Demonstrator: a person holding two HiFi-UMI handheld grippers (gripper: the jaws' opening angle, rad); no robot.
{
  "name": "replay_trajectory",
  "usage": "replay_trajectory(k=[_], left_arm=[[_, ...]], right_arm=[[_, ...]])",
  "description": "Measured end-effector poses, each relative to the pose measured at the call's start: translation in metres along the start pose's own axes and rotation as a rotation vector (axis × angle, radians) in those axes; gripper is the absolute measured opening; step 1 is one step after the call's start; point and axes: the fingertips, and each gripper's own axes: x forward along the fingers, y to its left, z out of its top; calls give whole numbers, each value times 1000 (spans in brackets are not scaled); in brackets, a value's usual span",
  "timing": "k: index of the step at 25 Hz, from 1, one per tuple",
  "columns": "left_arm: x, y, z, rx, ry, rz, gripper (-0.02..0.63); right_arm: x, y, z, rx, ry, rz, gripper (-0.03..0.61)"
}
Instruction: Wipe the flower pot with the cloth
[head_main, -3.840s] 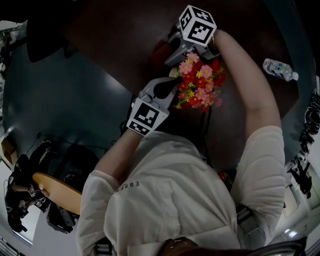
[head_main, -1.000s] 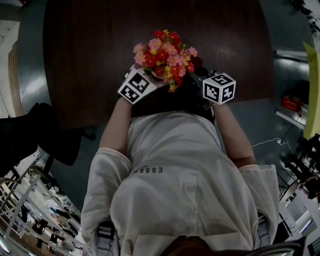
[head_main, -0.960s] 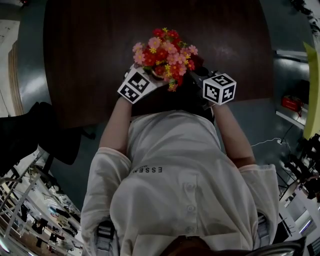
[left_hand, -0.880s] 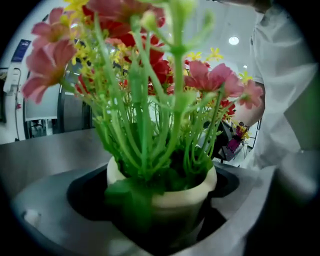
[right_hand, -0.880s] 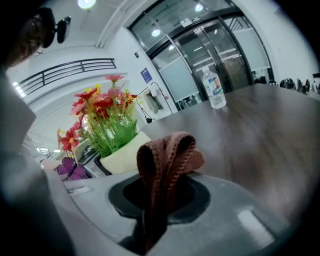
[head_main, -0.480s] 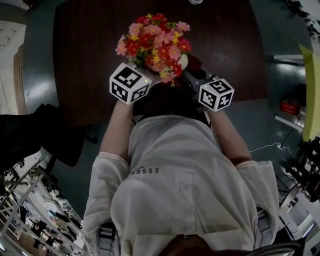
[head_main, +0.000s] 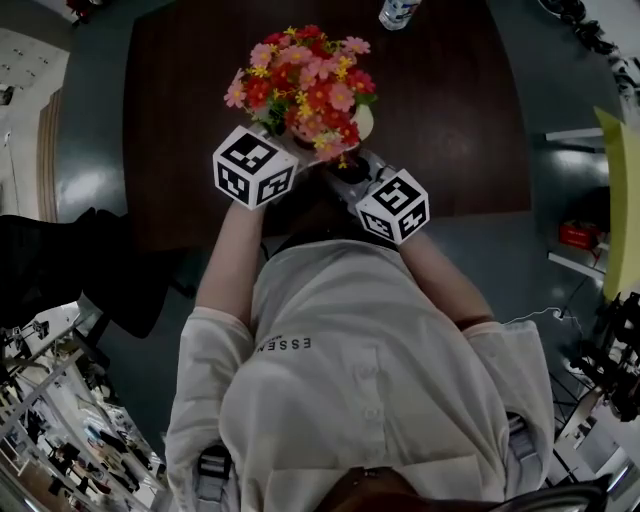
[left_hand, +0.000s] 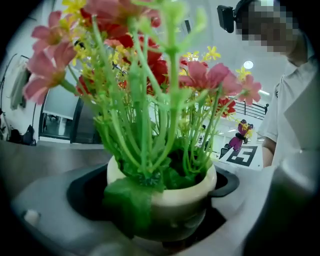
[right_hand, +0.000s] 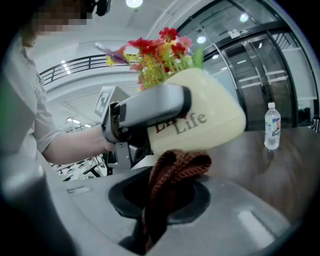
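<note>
Flower pot (right_hand: 200, 120) clamped in left claw (left_hand: 161, 224); right claw (right_hand: 161, 197) pinches cloth (right_hand: 176, 165) against it.

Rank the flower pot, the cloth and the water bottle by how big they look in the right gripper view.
1. flower pot
2. cloth
3. water bottle, which is farther from the camera, so only its apparent size is smallest.

One flower pot (right_hand: 210, 117), one cloth (right_hand: 175, 170), one bottle (right_hand: 271, 126) behind that pot, one left gripper (left_hand: 162, 220), one right gripper (right_hand: 162, 200).
</note>
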Motion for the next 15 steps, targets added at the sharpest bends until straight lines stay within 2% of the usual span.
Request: replay_trajectory(k=[5, 7, 9, 15], left_arm=[[-6, -3, -6, 9, 11, 12, 577], [-4, -2, -3, 6, -6, 21, 577], [-5, -1, 1, 3, -23, 22, 577], [-14, -3, 8, 18, -7, 8, 577]], right_arm=[[10, 33, -15, -22, 55, 113, 49], [10, 34, -18, -46, 67, 133, 49], [7, 23, -18, -37, 64, 102, 49], [-15, -42, -7, 37, 24, -71, 49]])
